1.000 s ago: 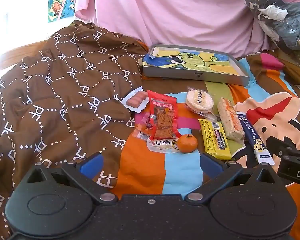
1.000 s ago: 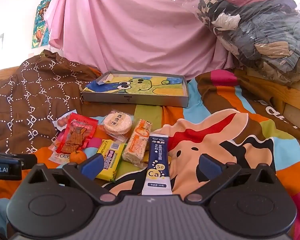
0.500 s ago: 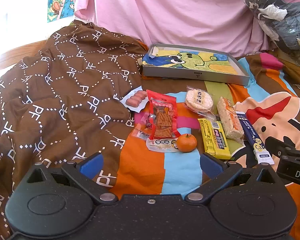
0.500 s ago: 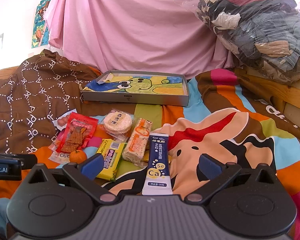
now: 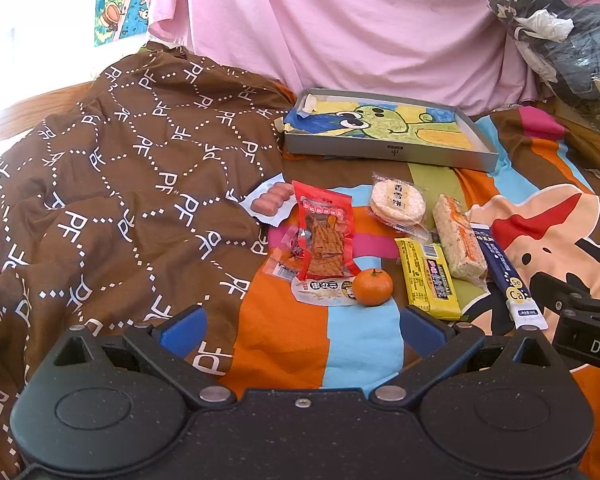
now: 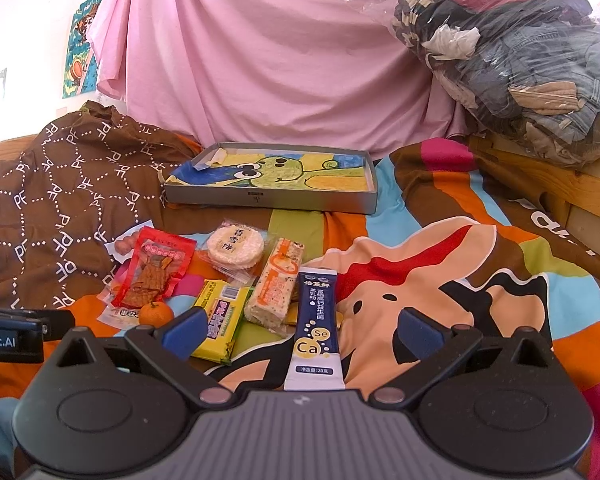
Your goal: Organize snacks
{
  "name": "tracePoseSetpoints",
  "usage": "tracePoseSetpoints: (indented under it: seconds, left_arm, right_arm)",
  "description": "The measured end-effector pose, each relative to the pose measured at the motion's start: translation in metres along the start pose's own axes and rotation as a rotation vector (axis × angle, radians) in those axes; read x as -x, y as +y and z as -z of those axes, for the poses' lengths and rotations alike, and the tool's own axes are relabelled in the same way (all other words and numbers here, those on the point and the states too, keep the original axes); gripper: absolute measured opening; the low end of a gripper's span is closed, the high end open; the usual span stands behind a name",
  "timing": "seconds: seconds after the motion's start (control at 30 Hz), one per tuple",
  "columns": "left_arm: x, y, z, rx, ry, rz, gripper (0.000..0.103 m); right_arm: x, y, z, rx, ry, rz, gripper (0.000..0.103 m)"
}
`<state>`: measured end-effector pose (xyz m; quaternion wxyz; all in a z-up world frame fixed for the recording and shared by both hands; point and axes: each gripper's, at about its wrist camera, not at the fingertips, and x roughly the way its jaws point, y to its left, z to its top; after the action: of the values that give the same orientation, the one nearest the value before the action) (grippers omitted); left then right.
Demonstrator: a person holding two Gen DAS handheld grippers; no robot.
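Left claw point(image 5: 300, 332): jaws apart, nothing between them, hovering over the bedspread point(image 5: 364, 344) just short of the mandarin point(image 5: 372, 287). Right claw point(image 6: 300, 332): jaws apart, empty, with the navy calcium powder sachet point(image 6: 315, 328) lying between its blue fingertips point(image 6: 182, 330) in view, not gripped. Landmark: mandarin. Touching it on the left, a white flat packet point(image 5: 324, 290) partly under the red spicy strip packet point(image 5: 326, 236). Beyond the red packet, a small pack of sausages point(image 5: 270, 200) at the edge of the brown patterned quilt point(image 5: 120, 184). Just right of the mandarin, the yellow wafer bar point(image 5: 428, 278); next right, the orange-and-white rice crisp bar point(image 5: 458, 238), then the navy sachet. Behind and right of the mandarin, the round rice cracker pack point(image 5: 398, 202). Well beyond the mandarin, the grey shallow box point(image 5: 388, 154) with a cartoon drawing inside holds no snacks. Pink sheet point(image 5: 340, 20) hangs behind it.
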<state>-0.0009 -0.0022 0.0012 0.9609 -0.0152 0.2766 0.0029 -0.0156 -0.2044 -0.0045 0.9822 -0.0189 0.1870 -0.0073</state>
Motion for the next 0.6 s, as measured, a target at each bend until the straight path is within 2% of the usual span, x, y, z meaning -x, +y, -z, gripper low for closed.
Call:
tracePoseSetpoints:
  seconds: [0.6]
  left_arm:
    - [-0.0007,0.0011,0.0003,-0.001,0.003,0.0,0.102]
  right_arm:
    - [0.0001,0.0004,0.0003,-0.003,0.002,0.012,0.103]
